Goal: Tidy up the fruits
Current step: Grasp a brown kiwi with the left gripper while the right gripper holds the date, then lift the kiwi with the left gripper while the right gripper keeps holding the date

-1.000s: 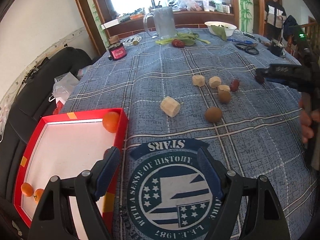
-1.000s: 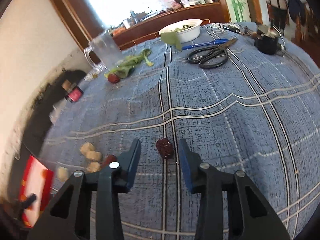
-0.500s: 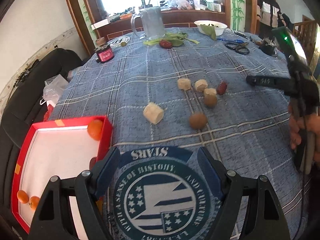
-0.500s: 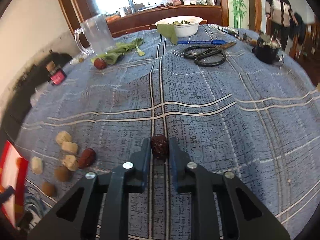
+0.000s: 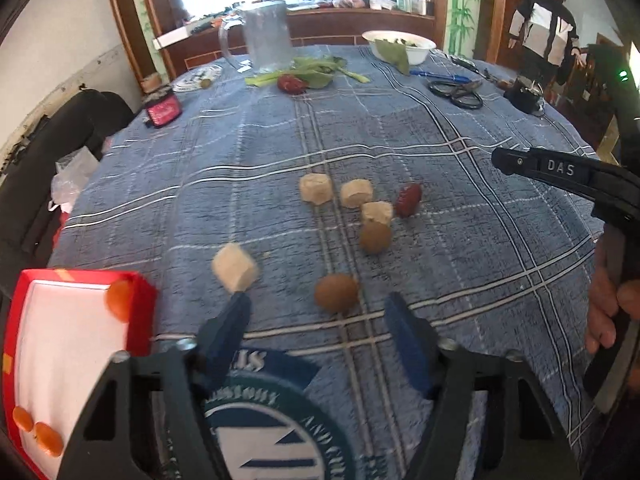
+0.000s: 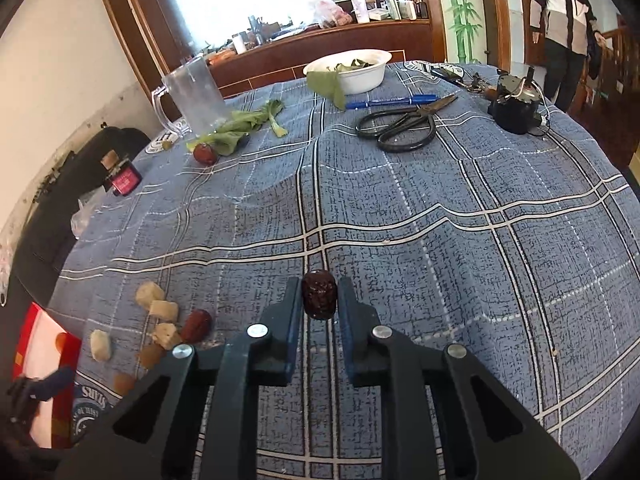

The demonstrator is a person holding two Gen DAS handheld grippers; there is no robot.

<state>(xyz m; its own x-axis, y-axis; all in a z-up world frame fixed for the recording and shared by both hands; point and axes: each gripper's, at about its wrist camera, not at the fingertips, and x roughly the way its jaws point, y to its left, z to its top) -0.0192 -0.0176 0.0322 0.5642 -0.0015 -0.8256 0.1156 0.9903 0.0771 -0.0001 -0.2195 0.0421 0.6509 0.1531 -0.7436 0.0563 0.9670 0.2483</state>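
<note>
My left gripper (image 5: 316, 318) hovers low over the blue plaid cloth, its jaws closing. A round brown fruit (image 5: 336, 292) lies just ahead between the fingertips, and the pads do not touch it. A second brown fruit (image 5: 375, 237), a red date (image 5: 408, 199) and several pale chunks (image 5: 316, 188) lie further on. The red box (image 5: 140, 292) at the left holds small oranges (image 5: 120, 300). My right gripper (image 6: 319, 300) is shut on a dark red date (image 6: 319, 295). It also shows at the right edge of the left wrist view, right gripper (image 5: 560, 172).
At the far side stand a glass mug (image 5: 266, 36), a white bowl (image 5: 402, 42), green leaves (image 5: 316, 72), scissors (image 5: 456, 92), a blue pen (image 6: 390, 101), a small red bottle (image 5: 162, 110) and a black device (image 5: 524, 96). A person (image 5: 546, 32) stands at the back right.
My left gripper has moved forward from over the round badge to the brown fruit, and its jaws have narrowed. My right gripper has shut on the dark date.
</note>
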